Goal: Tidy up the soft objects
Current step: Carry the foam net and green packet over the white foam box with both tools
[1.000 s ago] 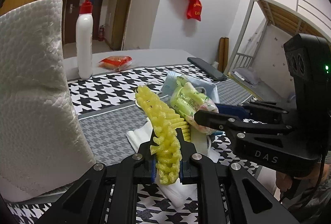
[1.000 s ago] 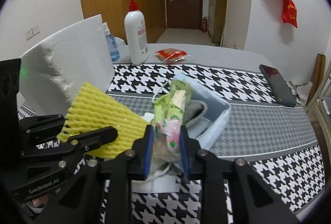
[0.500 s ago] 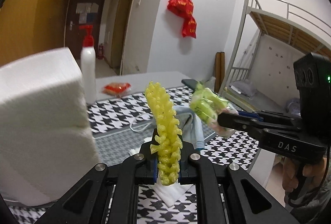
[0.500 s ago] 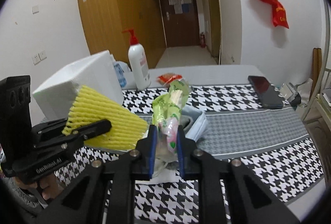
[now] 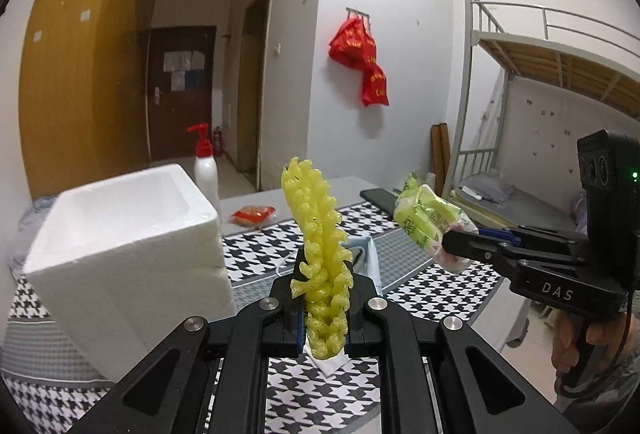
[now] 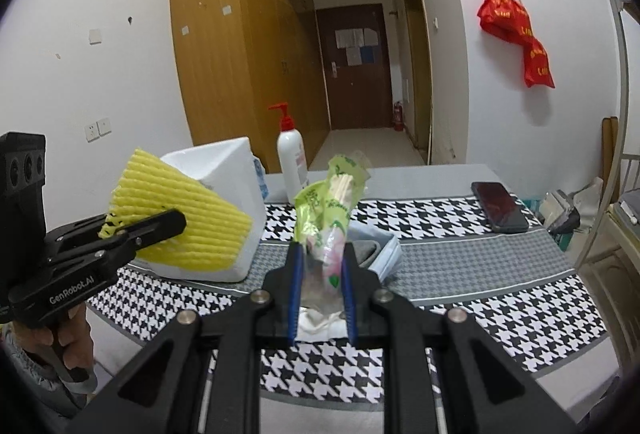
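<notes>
Carrying step, I judge: left gripper point(image 5: 325, 318) clamps the yellow foam net point(image 5: 320, 258); right gripper point(image 6: 321, 298) clamps the green packet point(image 6: 326, 230). Next, lower each into the foam box point(image 5: 120, 246) left of the jaws.

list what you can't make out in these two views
- Inside of the foam box: left view shows only its rim and upper hollow; right view hides it behind the yellow foam net.
- Blue tray contents: both views, blocked by the green packet and the right gripper.
- White cloth under the left gripper: mostly covered.
- Packet print: too small to read.
</notes>
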Demonstrator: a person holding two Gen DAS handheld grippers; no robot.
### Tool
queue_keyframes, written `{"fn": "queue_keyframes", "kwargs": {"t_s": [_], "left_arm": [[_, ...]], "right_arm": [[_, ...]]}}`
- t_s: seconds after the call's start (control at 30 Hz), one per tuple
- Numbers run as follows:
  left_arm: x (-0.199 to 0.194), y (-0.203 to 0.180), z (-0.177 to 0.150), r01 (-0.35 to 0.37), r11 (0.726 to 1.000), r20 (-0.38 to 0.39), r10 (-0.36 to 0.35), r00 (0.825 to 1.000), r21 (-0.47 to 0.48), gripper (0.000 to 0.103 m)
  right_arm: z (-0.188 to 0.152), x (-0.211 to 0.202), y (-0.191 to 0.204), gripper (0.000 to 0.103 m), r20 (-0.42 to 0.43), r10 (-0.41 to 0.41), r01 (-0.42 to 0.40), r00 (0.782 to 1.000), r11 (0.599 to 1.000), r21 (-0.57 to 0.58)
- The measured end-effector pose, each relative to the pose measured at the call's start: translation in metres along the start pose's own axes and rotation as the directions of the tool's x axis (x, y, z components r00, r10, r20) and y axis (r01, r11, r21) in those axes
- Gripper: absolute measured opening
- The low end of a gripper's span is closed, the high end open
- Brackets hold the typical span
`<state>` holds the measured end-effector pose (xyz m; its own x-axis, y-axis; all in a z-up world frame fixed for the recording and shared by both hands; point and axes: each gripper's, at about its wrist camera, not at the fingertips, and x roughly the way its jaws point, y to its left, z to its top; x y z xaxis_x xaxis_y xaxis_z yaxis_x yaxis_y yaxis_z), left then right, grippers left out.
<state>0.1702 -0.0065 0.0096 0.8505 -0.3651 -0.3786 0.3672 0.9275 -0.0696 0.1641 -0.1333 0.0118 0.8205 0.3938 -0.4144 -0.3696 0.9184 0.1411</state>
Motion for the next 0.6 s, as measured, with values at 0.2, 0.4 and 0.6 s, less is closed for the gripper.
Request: {"fn": "queue_keyframes", "kwargs": {"t_s": [0.2,0.4,0.6], "left_arm": [[-0.018,-0.003,0.001,-0.038,0.999,0.035,0.038,0.999,0.010,0.013],[-0.031,0.001,-0.001,-0.094,0.996,0.060,0.094,0.994,0.000,0.013],[-0.052,0.009,-0.003,-0.146,0.989,0.087,0.147,0.985,-0.019,0.013]], "right_arm": [[-0.002,-0.017,0.007,0.022,0.036,0.011,-0.010,0.999,1.000,-0.011],[-0.004,-0.027,0.018,0.022,0.055,0.031,-0.029,0.998,0.999,-0.029],[-0.001,-0.026,0.033,0.022,0.061,0.081,-0.077,0.995,0.995,-0.060]]}}
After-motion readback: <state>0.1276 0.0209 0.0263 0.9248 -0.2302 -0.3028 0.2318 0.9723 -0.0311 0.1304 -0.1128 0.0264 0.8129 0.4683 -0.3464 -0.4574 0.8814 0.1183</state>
